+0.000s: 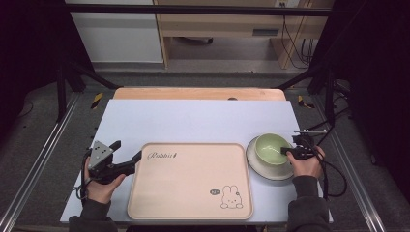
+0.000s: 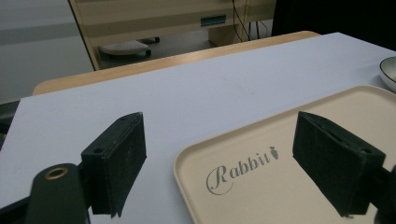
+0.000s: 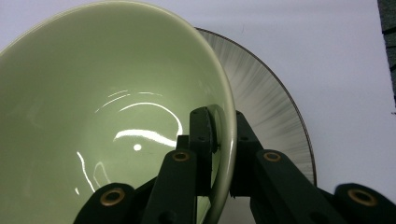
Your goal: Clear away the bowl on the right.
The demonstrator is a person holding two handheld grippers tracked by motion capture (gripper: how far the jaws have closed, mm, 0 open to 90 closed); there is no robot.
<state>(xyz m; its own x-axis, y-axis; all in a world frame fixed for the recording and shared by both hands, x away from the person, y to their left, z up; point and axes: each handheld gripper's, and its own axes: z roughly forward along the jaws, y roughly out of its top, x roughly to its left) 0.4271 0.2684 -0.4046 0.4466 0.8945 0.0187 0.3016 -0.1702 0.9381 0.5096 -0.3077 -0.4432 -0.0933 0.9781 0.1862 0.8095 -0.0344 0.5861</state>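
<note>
The green bowl (image 3: 116,116) sits on the grey plate (image 3: 275,112) right of the tray (image 1: 191,181), and my right tongs (image 3: 219,140) are clamped on its near rim. I should lift it straight up, level, clearing the plate, while my left tongs (image 2: 219,154) wait with jaws apart at the tray's left corner.

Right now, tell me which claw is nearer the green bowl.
Right. The right claw is clamped on the green bowl's rim; the left claw sits open across the tray, at its far left corner.
</note>
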